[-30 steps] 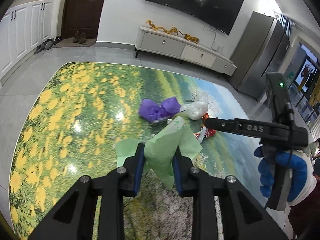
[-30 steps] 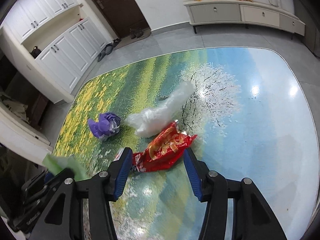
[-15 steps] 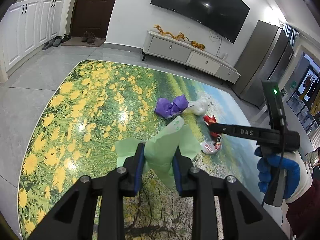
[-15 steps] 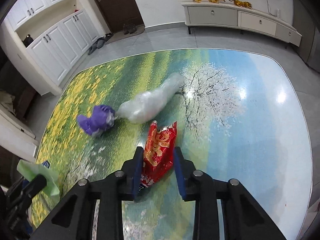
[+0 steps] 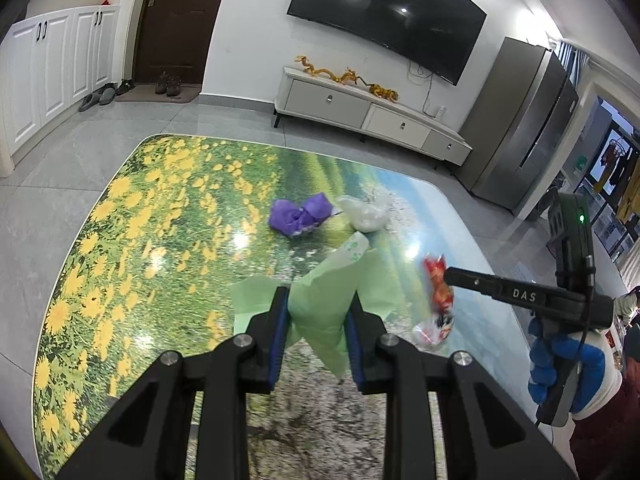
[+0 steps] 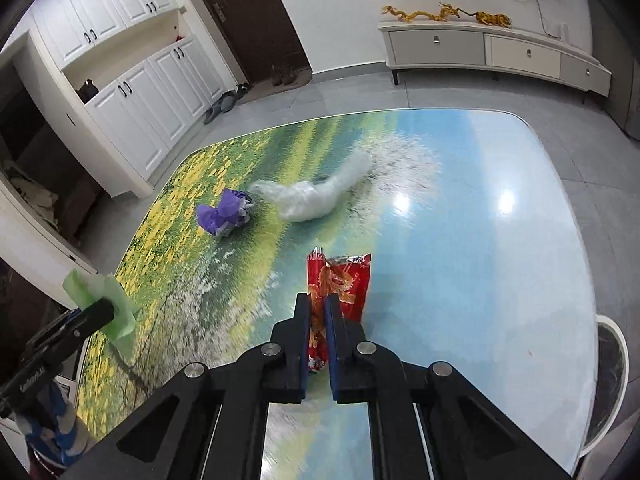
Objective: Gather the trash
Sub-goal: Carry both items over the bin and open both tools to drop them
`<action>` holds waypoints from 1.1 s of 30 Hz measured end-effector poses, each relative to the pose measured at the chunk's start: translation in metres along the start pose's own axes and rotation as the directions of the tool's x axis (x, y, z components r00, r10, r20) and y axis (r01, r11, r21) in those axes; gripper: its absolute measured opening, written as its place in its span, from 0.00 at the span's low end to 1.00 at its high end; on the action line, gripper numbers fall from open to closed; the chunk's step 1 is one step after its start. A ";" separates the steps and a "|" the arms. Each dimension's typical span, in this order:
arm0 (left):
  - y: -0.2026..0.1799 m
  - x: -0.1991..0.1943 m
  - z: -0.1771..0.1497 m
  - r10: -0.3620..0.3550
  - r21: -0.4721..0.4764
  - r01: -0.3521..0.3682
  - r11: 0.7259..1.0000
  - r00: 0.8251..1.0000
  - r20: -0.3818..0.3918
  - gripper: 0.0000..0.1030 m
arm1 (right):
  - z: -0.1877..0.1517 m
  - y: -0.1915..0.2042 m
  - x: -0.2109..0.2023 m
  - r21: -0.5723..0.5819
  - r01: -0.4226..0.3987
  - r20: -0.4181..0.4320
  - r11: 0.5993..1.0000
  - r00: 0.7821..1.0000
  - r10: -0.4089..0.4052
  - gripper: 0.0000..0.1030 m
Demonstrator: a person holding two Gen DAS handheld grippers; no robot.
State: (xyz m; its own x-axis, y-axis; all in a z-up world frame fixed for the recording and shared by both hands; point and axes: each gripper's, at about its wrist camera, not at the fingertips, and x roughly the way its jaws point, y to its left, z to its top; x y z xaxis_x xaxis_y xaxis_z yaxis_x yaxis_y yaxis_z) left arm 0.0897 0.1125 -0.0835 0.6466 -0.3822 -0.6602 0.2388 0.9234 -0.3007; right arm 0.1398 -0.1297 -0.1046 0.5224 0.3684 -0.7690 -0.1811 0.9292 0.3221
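Note:
My left gripper (image 5: 316,300) is shut on a light green plastic bag (image 5: 324,300) held above the table. The same green bag (image 6: 108,300) shows at the left of the right wrist view. My right gripper (image 6: 317,304) is shut on a red snack wrapper (image 6: 344,280), lifted off the picture-printed table (image 6: 480,260). From the left wrist view that red wrapper (image 5: 438,288) hangs from the right gripper (image 5: 450,276), which a hand in a blue and white glove (image 5: 560,356) holds. A crumpled purple wrapper (image 5: 300,216) and a clear plastic bag (image 5: 366,216) lie further back on the table.
The table's far edge drops to a grey tiled floor (image 5: 240,120). Beyond stand a low white TV cabinet (image 5: 372,112), a dark door (image 5: 176,24) and white cupboards (image 6: 132,88). A round white stool (image 6: 610,380) sits at the table's right edge.
My right gripper closed on the red wrapper and lifted it off the table toward me. The left gripper with the green bag rose and drew back a little.

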 end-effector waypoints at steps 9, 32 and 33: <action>-0.024 -0.006 -0.004 0.001 0.021 -0.001 1.000 1.000 -0.009 0.24 | -0.011 -0.008 -0.024 0.008 -0.014 0.030 1.000 0.999 0.014 0.06; -0.010 -0.014 -0.022 -0.030 -0.010 0.030 0.999 1.000 -0.003 0.24 | -0.043 0.014 0.012 -0.048 0.128 -0.046 0.991 0.990 -0.131 0.21; -0.010 -0.013 -0.023 -0.031 -0.011 0.031 0.999 1.000 -0.005 0.24 | -0.044 0.014 0.011 -0.059 0.128 -0.048 0.990 0.990 -0.131 0.20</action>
State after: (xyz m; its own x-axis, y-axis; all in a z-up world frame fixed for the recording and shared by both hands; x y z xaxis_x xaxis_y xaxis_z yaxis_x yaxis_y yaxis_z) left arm 0.0618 0.1076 -0.0877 0.6355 -0.4108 -0.6537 0.2505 0.9106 -0.3288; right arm 0.1064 -0.1109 -0.1330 0.5011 0.2446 -0.8301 -0.1620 0.9688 0.1876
